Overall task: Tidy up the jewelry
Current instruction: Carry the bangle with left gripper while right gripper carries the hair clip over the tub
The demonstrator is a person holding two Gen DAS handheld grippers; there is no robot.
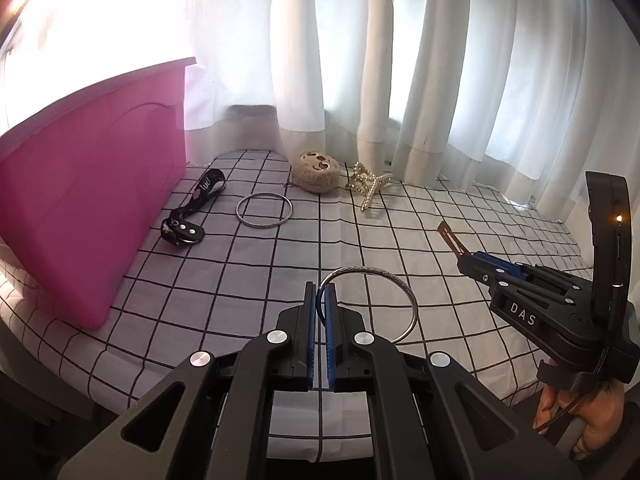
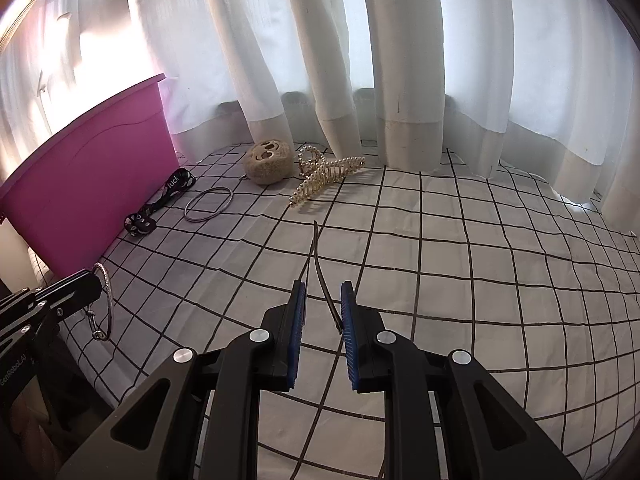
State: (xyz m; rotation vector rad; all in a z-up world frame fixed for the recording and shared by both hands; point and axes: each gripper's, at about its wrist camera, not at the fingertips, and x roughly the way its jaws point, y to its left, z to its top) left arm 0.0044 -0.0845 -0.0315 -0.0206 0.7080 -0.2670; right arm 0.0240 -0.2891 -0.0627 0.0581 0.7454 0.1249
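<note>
1. Left wrist view: left gripper (image 1: 320, 300) fingers are clenched on the silver bangle (image 1: 394, 280) at frame centre; that thin rim hold could let it swing and slip out.
2. Right gripper (image 2: 322, 300) fingers pinch a snap hair clip (image 2: 320, 264) edgewise, so it could twist loose before reaching the pink bin (image 2: 100, 176) at left.

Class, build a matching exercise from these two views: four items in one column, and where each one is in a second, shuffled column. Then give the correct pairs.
Items
1. Textured bangle
2. Brown hair clip
3. Plain bangle
4. Black strap

Places
A. Lying beside the pink box
B. Held in the left gripper
C. Flat on the checked cloth, between strap and plush charm
D. Held in the right gripper

Pairs: 1-B, 2-D, 3-C, 4-A
</note>
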